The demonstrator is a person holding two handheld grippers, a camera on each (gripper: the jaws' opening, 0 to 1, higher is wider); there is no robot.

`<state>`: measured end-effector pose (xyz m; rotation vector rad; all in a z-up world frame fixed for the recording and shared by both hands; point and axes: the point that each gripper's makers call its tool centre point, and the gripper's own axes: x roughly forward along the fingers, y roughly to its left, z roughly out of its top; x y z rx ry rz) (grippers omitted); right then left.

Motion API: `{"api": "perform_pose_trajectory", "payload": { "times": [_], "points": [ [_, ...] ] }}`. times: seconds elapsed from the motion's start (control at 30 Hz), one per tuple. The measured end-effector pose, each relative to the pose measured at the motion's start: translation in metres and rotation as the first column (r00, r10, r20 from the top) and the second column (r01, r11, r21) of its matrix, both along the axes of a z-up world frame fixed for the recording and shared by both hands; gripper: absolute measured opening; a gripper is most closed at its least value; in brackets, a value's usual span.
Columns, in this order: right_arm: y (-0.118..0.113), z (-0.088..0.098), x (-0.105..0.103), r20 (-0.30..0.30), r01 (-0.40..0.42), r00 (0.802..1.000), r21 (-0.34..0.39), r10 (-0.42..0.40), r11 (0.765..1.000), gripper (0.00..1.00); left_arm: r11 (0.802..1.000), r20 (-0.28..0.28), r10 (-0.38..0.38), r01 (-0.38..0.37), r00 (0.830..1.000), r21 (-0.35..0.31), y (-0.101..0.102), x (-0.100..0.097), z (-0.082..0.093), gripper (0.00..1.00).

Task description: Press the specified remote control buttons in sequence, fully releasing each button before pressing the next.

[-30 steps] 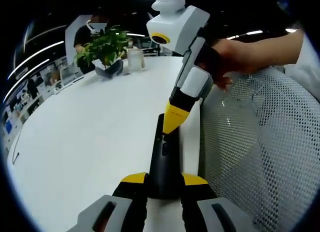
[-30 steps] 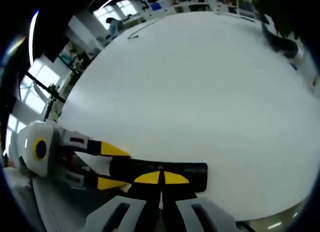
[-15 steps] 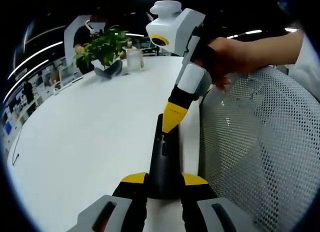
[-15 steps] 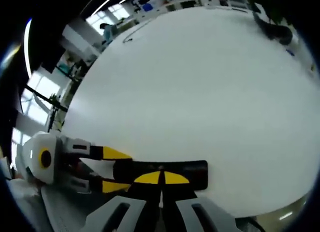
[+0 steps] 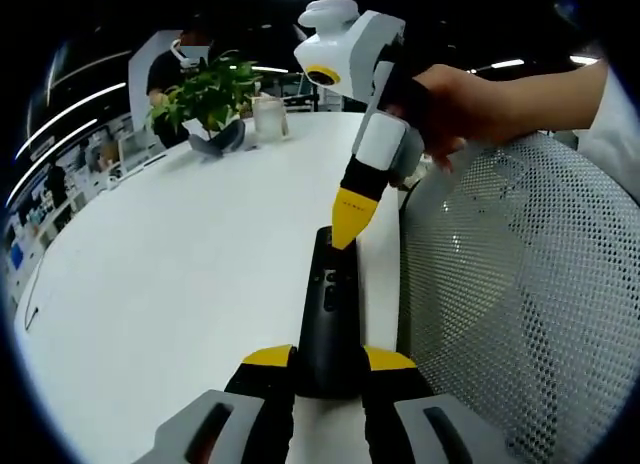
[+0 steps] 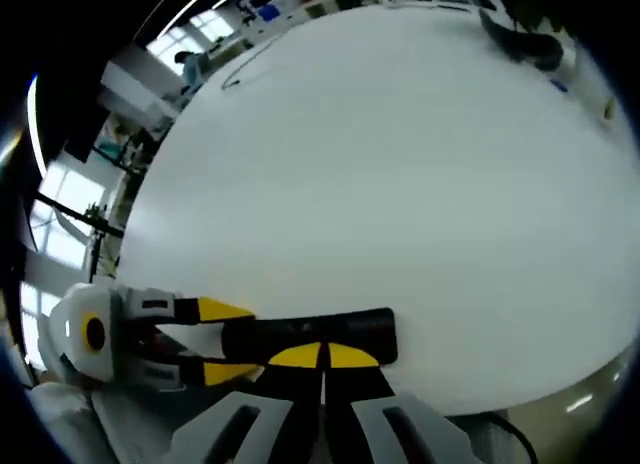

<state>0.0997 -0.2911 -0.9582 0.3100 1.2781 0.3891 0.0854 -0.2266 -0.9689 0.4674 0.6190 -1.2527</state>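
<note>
A slim black remote [image 5: 327,304] lies on the white table [image 5: 170,274] close to its right edge. My left gripper [image 5: 328,359] is shut on the remote's near end, one yellow-tipped jaw on each side. My right gripper [image 5: 343,236] comes down from the upper right in a hand [image 5: 480,104]. It is shut, and its yellow tip stands over the remote's far end; contact cannot be told. In the right gripper view the remote [image 6: 345,326] lies crosswise just beyond my shut right gripper [image 6: 322,356], and the left gripper [image 6: 222,340] clasps it from the left.
A white mesh chair back [image 5: 520,304] stands right beside the table edge. At the far end of the table are a potted plant [image 5: 205,94] and a white cup [image 5: 270,116], with a person [image 5: 185,59] behind them.
The right gripper's tip has risen and drawn back along the remote toward its far end. The left gripper and the remote have stayed put.
</note>
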Motion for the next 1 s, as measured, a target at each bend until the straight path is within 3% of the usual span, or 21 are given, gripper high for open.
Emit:
{"api": "perform_pose_trajectory", "payload": {
  "times": [0.17, 0.67, 0.77, 0.9, 1.0],
  "points": [
    [0.0040, -0.0042, -0.0051, -0.025, -0.033, 0.999, -0.020, 0.033, 0.999, 0.00, 1.000, 0.000, 0.000, 0.000, 1.000, 0.001, 0.0003, 0.0000, 0.0001, 0.24],
    [0.0051, -0.0061, -0.0071, 0.011, -0.103, 0.994, -0.077, 0.104, 0.992, 0.00, 1.000, 0.000, -0.003, 0.003, 1.000, -0.003, 0.0006, 0.0002, 0.0003, 0.25],
    [0.0031, -0.0063, -0.0060, -0.001, -0.083, 0.997, -0.054, 0.083, 0.995, 0.00, 1.000, 0.001, -0.004, 0.004, 1.000, -0.003, 0.0008, 0.0002, 0.0003, 0.25],
    [0.0042, -0.0050, -0.0060, -0.053, 0.002, 0.999, 0.030, 0.000, 1.000, 0.00, 1.000, 0.001, -0.003, 0.004, 1.000, -0.005, 0.0013, 0.0005, 0.0005, 0.25],
    [0.0058, -0.0026, -0.0076, -0.056, -0.011, 0.998, 0.038, 0.014, 0.999, 0.00, 1.000, 0.001, -0.004, 0.004, 1.000, -0.006, 0.0013, 0.0005, 0.0005, 0.25]
  ]
}}
